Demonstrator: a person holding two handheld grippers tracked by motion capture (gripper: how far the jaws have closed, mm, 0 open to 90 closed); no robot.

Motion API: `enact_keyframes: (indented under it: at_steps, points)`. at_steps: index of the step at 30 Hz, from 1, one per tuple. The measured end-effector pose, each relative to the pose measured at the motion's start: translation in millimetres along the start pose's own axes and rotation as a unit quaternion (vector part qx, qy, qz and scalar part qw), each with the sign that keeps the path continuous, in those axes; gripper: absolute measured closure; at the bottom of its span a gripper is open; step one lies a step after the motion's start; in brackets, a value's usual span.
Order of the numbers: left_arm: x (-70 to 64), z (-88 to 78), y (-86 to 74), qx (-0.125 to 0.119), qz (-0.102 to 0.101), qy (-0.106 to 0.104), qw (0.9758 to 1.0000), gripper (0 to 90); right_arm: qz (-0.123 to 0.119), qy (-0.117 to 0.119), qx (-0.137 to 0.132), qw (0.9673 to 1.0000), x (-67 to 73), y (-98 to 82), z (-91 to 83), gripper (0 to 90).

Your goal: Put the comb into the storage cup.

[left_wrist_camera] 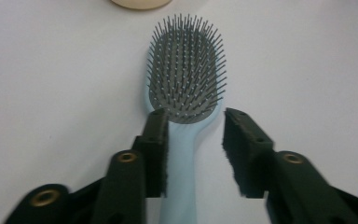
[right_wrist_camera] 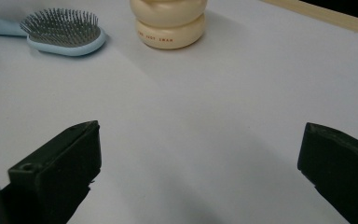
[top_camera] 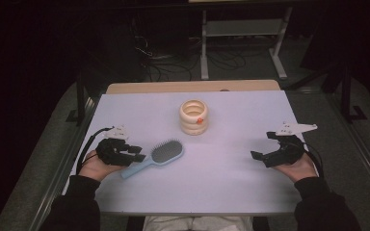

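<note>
Left gripper (left_wrist_camera: 193, 151): fingers (left_wrist_camera: 156, 149) stand partly apart astride the handle of the brush (left_wrist_camera: 185, 74); one pad lies close against the handle's edge, the other is clear of it with bare worktop between, so nothing is gripped. Right gripper (right_wrist_camera: 200, 172): fingers (right_wrist_camera: 58, 170) spread wide over bare worktop, nothing between them. The brush has a light blue back and handle and a grey bristle pad; it lies flat, bristles up, near the left front of the worktop (top_camera: 231, 183), head pointing toward the pot (top_camera: 194, 116). The pot is a cream, ribbed, ring-stacked vessel standing upright near the worktop's middle rear, well apart from the brush. Writing: the right gripper view shows a short line of small red letters on the pot's lower ring, too small to read with certainty. The high view shows an orange mark on the pot's side and its open top, which the gripper views cut off; the left gripper view shows the individual bristles and the gap beside the handle. In the high view both hands rest near the front edge, left hand (top_camera: 94, 168) and right hand (top_camera: 296, 168), in dark sleeves. The worktop is a pale sheet over a wooden board; the room is dim, with grey floor, cables and a metal stand behind.
</note>
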State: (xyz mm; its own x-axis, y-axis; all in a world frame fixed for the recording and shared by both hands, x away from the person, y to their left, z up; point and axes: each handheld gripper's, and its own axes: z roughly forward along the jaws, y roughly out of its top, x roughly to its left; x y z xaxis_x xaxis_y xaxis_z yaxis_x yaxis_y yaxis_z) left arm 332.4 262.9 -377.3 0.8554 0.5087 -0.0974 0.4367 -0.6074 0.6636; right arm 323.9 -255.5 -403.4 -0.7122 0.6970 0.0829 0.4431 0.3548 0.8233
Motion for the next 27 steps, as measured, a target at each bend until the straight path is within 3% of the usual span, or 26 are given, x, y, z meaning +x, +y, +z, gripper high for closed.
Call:
enact_keyframes:
  at_steps: [4,8,22,27]
  points:
    - [2.9,7.2,0.4,0.014,-0.007,-0.013,0.9998,47.5,0.002,0.001,0.001,1.0000,-0.4,-0.3,0.1,0.0]
    - [1.4,15.0,0.2,0.034,0.001,-0.017,0.9993,41.8,0.002,0.002,0.001,1.0000,-0.2,-0.3,-0.1,0.0]
    - [8.0,28.0,-1.0,0.068,-0.003,-0.011,0.9976,30.2,0.001,0.003,0.000,1.0000,0.3,-0.3,-0.3,0.0]
    - [3.6,31.5,-0.4,0.079,0.011,-0.003,0.9968,25.4,0.000,0.003,0.000,1.0000,0.5,-0.3,-0.5,0.0]
